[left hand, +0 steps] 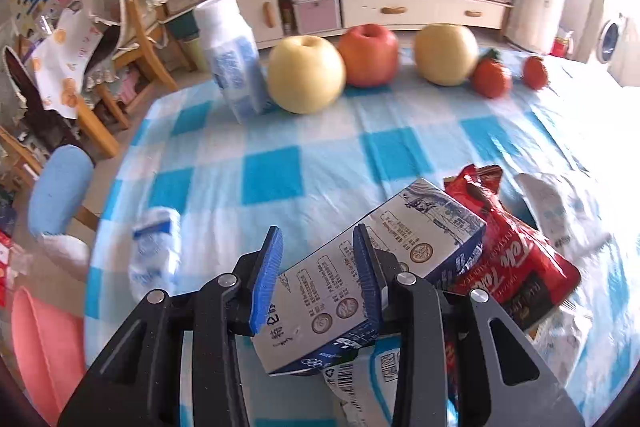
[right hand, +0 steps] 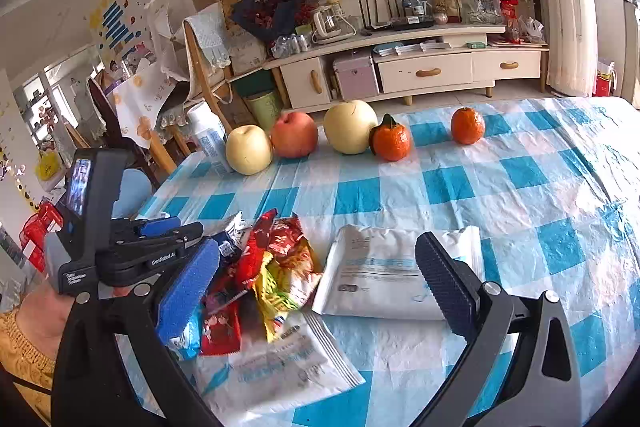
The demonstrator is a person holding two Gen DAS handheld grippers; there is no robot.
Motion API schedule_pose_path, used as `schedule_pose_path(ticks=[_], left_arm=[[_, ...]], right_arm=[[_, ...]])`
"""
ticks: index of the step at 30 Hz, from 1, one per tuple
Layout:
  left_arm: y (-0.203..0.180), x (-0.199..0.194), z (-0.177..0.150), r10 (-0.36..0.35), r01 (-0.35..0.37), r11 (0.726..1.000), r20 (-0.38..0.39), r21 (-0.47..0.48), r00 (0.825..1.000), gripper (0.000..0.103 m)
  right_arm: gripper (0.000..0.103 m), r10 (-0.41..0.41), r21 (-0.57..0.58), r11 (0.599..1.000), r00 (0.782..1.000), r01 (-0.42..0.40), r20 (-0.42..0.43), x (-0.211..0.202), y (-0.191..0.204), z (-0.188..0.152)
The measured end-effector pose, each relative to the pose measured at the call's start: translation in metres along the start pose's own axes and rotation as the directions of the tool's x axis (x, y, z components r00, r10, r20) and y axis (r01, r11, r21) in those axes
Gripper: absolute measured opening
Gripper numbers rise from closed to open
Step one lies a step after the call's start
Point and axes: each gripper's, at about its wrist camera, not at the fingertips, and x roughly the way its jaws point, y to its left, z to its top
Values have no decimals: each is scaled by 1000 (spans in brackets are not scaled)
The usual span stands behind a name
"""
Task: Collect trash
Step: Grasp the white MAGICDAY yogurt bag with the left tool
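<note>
My left gripper (left hand: 316, 267) is shut on a blue and white milk carton (left hand: 400, 251), held over a pile of trash with a red wrapper (left hand: 516, 259) beside it. A crumpled white and blue wrapper (left hand: 154, 255) lies at the table's left edge. In the right wrist view my right gripper (right hand: 316, 283) is open above the pile: red and yellow snack wrappers (right hand: 276, 259), a white pouch (right hand: 376, 275) and a white flat packet (right hand: 280, 367). The left gripper's body (right hand: 132, 251) shows at the left of that pile.
At the table's far edge stand a white bottle (left hand: 232, 55), two yellow pears (left hand: 306, 75), a red apple (left hand: 370, 55) and two tangerines (left hand: 492, 75). The table has a blue checked cloth (left hand: 272, 179). Chairs (left hand: 132, 19) stand left, a TV cabinet (right hand: 420, 67) behind.
</note>
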Motion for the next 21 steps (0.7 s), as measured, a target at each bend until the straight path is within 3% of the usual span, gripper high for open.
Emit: schedule_pose_path(ticks=[3, 6, 7, 12, 16, 21], left_arm=[[5, -16, -13, -45, 46, 999, 28, -24, 999, 42], [27, -35, -26, 6, 1, 997, 94, -79, 996, 64], [40, -39, -30, 41, -29, 994, 115, -108, 993, 67], [99, -26, -39, 172, -150, 961, 75, -234, 982, 67], [120, -7, -39, 152, -131, 947, 47, -294, 987, 67], [126, 27, -32, 164, -160, 938, -13, -309, 986, 67]], right_arm=[[99, 24, -12, 1000, 999, -24, -25, 4, 3, -3], [99, 46, -22, 999, 998, -47, -44, 6, 7, -5], [99, 55, -22, 998, 997, -56, -49, 7, 8, -5], [99, 85, -33, 995, 992, -89, -94, 15, 14, -8], [99, 51, -48, 997, 993, -56, -105, 17, 14, -8], [99, -26, -41, 999, 991, 21, -131, 20, -1, -10]])
